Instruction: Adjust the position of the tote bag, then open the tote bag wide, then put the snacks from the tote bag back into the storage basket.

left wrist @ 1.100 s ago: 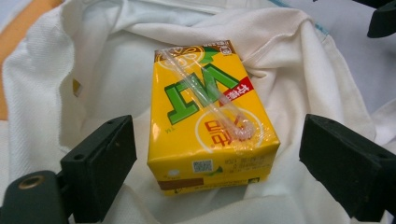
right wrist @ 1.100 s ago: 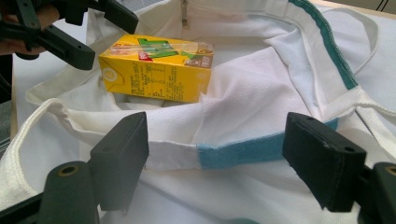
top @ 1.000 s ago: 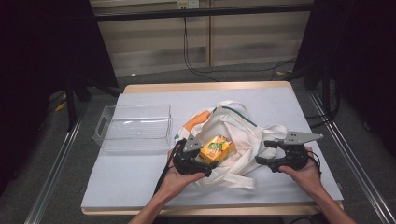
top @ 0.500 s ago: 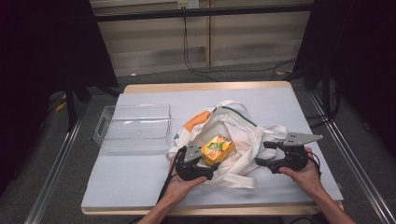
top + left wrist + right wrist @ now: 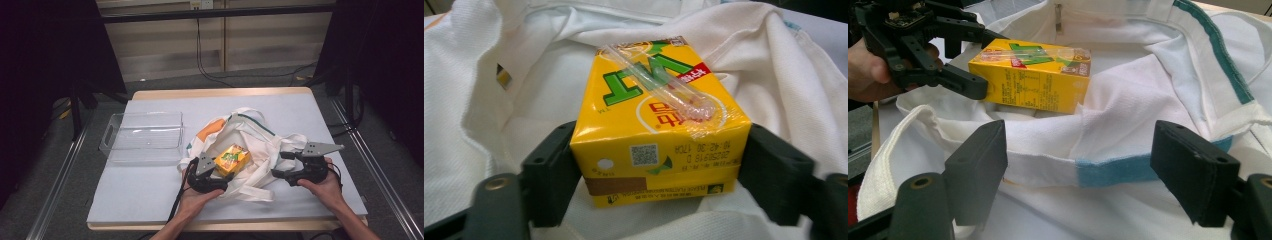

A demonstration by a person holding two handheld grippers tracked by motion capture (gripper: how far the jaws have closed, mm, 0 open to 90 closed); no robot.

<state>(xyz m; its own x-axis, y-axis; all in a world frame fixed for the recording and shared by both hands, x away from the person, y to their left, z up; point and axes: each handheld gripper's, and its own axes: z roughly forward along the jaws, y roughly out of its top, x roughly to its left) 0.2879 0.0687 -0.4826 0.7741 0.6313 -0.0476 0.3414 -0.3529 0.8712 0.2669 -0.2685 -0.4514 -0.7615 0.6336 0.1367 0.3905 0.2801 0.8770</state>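
The yellow drink carton lies on its side on the white cloth bag, in the bag's open mouth near the middle of the counter. A clear wrapped straw runs slantwise across the carton's upper face.

The left gripper sits at the near end of the carton, with one of its fingers on either side of that end. These fingers have just been closing in on the carton; in the left gripper view both sit flush against its sides, though whether they are already pressing firmly is hard to judge from that angle. The carton rests on the cloth. The person's left hand holds this gripper from the near side of the carton.

The right gripper is to the right of the carton, well apart from it, over the bag's right-hand fold. Its fingers stand wide apart, with a stretch of the bag's rim and a teal band lying between them, neither finger pinching the cloth. The right hand holds it there.

A clear plastic tray stands on the counter to the left of the carton, beyond the bag's edge and just beside it.
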